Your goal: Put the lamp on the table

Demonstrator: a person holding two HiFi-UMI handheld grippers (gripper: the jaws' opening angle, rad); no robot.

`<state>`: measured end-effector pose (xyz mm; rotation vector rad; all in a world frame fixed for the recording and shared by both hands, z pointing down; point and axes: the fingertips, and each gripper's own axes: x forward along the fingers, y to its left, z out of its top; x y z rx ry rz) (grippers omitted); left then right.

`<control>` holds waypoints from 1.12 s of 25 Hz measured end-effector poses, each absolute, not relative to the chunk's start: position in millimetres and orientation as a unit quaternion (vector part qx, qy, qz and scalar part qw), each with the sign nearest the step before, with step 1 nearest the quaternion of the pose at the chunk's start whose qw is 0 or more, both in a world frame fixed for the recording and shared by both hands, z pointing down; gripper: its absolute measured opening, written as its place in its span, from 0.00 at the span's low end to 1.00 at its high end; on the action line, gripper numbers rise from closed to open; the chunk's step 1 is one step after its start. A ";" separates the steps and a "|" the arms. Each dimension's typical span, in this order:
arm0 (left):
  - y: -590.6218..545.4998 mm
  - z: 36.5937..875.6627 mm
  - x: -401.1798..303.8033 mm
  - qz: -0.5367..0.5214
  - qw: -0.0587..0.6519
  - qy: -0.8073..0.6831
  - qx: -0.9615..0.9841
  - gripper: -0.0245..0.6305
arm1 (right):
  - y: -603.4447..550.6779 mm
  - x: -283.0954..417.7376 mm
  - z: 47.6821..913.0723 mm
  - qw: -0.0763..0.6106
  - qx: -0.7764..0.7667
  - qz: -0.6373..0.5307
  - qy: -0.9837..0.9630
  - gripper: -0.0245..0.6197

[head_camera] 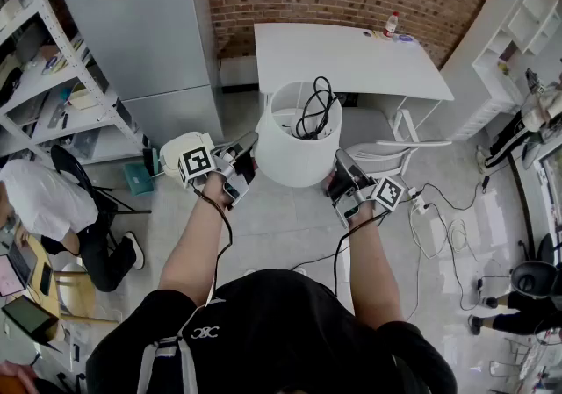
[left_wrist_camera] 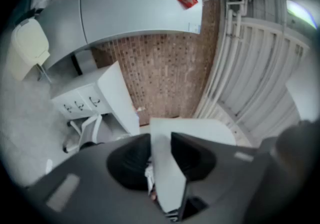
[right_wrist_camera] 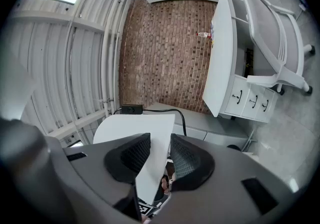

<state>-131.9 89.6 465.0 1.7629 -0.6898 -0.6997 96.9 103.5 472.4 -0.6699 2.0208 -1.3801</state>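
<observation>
The lamp point(head_camera: 299, 142) is a white drum-shaped shade with a black cord coiled in its open top. It hangs in the air over the floor, just in front of the white table point(head_camera: 351, 63). My left gripper point(head_camera: 248, 157) clamps the shade's left wall and my right gripper point(head_camera: 339, 168) clamps its right wall. In the left gripper view the white shade wall point(left_wrist_camera: 167, 173) fills the gap of the left gripper point(left_wrist_camera: 161, 143). In the right gripper view the shade wall point(right_wrist_camera: 150, 160) sits between the pads of the right gripper point(right_wrist_camera: 160, 143).
A tall grey cabinet point(head_camera: 149, 32) stands left of the table, with metal shelving point(head_camera: 44, 76) further left. A white chair point(head_camera: 391, 145) is by the table's front right. Cables point(head_camera: 439, 221) lie on the floor. A person point(head_camera: 53, 208) sits at the left.
</observation>
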 end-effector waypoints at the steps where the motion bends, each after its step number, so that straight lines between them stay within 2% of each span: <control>1: 88.9 463.9 -129.2 -0.296 0.536 -0.289 0.736 0.21 | 101.7 99.1 470.0 0.297 -0.253 -0.517 0.762 0.22; 12: 82.4 457.2 -101.5 -0.301 0.529 -0.292 0.738 0.21 | 88.9 127.2 462.4 0.291 -0.246 -0.509 0.772 0.22; 18: 81.8 458.0 -107.1 -0.301 0.530 -0.291 0.737 0.21 | 89.5 120.4 464.8 0.296 -0.240 -0.510 0.771 0.22; 28: 71.5 453.9 -60.6 -0.311 0.524 -0.310 0.730 0.21 | 68.8 167.2 460.4 0.290 -0.227 -0.518 0.772 0.22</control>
